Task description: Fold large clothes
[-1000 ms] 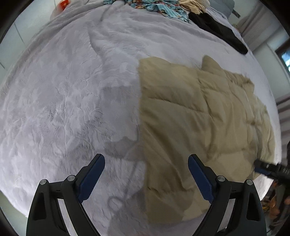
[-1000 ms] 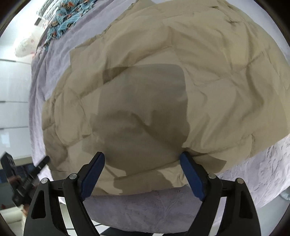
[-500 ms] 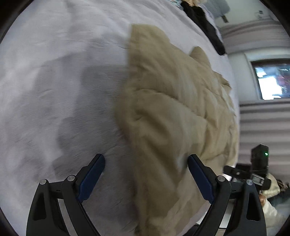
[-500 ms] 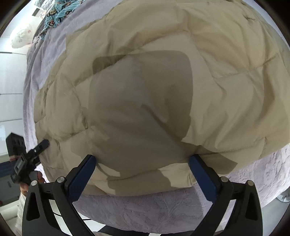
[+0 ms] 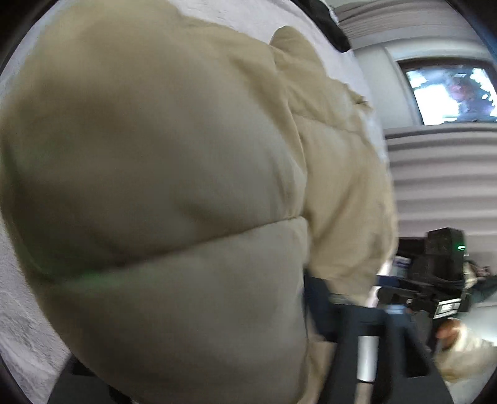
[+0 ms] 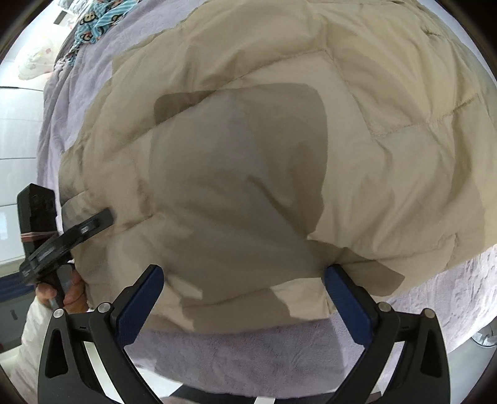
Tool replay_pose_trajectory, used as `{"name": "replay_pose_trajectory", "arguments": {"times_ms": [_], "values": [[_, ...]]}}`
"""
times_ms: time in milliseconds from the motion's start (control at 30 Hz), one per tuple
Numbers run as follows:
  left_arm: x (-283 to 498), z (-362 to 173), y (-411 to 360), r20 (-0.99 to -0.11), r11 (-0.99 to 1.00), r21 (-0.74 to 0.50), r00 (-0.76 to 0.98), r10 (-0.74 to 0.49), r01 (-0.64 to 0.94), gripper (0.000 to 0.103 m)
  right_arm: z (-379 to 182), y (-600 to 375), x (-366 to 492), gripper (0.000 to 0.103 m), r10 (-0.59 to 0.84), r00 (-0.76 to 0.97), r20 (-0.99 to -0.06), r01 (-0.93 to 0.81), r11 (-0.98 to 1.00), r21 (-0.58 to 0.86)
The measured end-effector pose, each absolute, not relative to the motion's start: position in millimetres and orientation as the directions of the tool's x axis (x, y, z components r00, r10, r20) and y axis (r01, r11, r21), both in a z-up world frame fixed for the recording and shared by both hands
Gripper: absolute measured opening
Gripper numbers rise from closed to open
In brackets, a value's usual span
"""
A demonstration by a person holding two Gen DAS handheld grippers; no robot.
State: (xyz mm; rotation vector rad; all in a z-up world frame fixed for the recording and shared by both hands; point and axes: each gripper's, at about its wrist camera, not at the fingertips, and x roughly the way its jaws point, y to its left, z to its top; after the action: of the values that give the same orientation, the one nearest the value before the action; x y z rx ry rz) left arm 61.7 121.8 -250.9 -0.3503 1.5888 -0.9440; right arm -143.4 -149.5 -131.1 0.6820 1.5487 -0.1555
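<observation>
Jacket (image 6: 310, 130) lies spread on bed (image 6: 248, 351), no fold made yet. Left hand-held gripper (image 6: 93, 223) closing on jacket's left edge; right hand-held gripper (image 6: 245, 298) jaws apart, empty, over near hem.

A quilted jacket (image 6: 310, 140) lies spread on the bed (image 6: 264, 351), its near edge just short of the bed's near side. The right claw (image 6: 242, 298) hangs over that edge. The left claw (image 6: 93, 222) meets the jacket's left edge, its jaws closing with padding between them. Patterned clothes (image 6: 93, 23) lie far left.
</observation>
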Motion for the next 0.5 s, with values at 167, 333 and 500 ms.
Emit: {"name": "replay_pose_trajectory", "arguments": {"times_ms": [167, 333, 500], "values": [[56, -229, 127, -0.686, 0.62, -0.724, -0.23, -0.69, 0.302, 0.03, -103, -155, -148, 0.103, 0.4, 0.078, -0.913, 0.46, 0.798, 0.389], [51, -200, 123, -0.701, 0.629, -0.707, -0.2, -0.685, 0.323, 0.024, -73, -189, -145, 0.056, 0.275, 0.253, -0.927, 0.472, 0.802, 0.367], [45, -158, 124, -0.721, 0.651, -0.682, -0.157, -0.675, 0.332, 0.023, -95, -209, -126, 0.013, 0.256, 0.31, -0.916, 0.445, 0.812, 0.378]]}}
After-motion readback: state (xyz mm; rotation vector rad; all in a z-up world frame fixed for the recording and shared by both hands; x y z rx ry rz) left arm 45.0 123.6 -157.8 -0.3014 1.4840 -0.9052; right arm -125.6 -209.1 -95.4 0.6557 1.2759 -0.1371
